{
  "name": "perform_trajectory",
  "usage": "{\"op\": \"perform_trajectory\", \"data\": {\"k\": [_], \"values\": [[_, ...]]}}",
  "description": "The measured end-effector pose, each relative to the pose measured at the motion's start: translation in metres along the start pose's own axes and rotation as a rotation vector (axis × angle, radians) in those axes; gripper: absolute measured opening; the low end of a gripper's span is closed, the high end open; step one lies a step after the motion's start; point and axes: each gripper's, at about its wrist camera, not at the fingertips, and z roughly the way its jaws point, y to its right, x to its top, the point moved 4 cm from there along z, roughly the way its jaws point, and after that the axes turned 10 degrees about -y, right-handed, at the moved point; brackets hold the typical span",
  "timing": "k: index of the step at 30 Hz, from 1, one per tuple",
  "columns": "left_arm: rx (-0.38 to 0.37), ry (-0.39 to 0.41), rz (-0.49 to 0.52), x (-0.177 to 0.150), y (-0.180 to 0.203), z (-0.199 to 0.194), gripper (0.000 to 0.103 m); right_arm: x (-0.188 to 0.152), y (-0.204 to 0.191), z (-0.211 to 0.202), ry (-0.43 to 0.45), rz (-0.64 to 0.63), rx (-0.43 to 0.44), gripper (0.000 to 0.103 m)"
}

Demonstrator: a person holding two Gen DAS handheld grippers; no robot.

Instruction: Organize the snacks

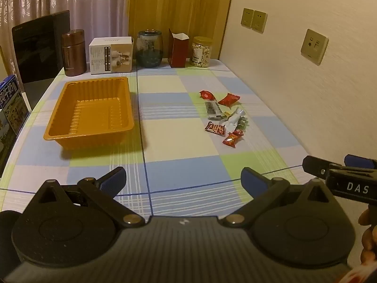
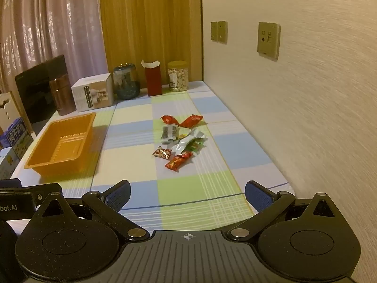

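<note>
Right now nothing has been gathered, so take the orange tray (image 1: 92, 110) as the landmark and read across from it. Left of the tray stand a blue milk carton (image 1: 10, 103) and a dark panel (image 1: 40, 54); behind it, along the back edge of the checked tablecloth (image 1: 179, 141), are a brown flask (image 1: 73, 52), a white box (image 1: 110, 55), a dark glass jar (image 1: 149, 48), a red paper bag (image 1: 178, 49) and a jar of nuts (image 1: 201, 52). The tray looks bare inside. Well to its right lies the heap of snacks (image 1: 223, 115), small wrappers overlapping each other, some red, one silvery.

The likely trouble is that overlap: closing on one packet may drag or pinch a neighbour, and the slick silver wrapper could slip out on the carry across to the tray. The tray also looks light, so a bumped rim could shove it.

The left gripper (image 1: 183, 179) hangs near the table's front edge, fingers spread wide, touching nothing. The right gripper (image 2: 187, 195) does likewise, fingers fully apart and empty, aimed toward the snacks.
</note>
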Motion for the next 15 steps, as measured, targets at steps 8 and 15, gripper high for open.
{"op": "perform_trajectory", "data": {"k": [8, 15], "values": [[-0.002, 0.000, 0.000, -0.0007, 0.0005, -0.0002, 0.103, 0.0003, 0.0007, -0.0007, -0.001, -0.001, 0.000, 0.102], [-0.005, -0.001, -0.001, -0.0015, 0.0006, 0.0009, 0.103, -0.0002, 0.0015, 0.0020, -0.001, -0.001, 0.001, 0.102]]}}
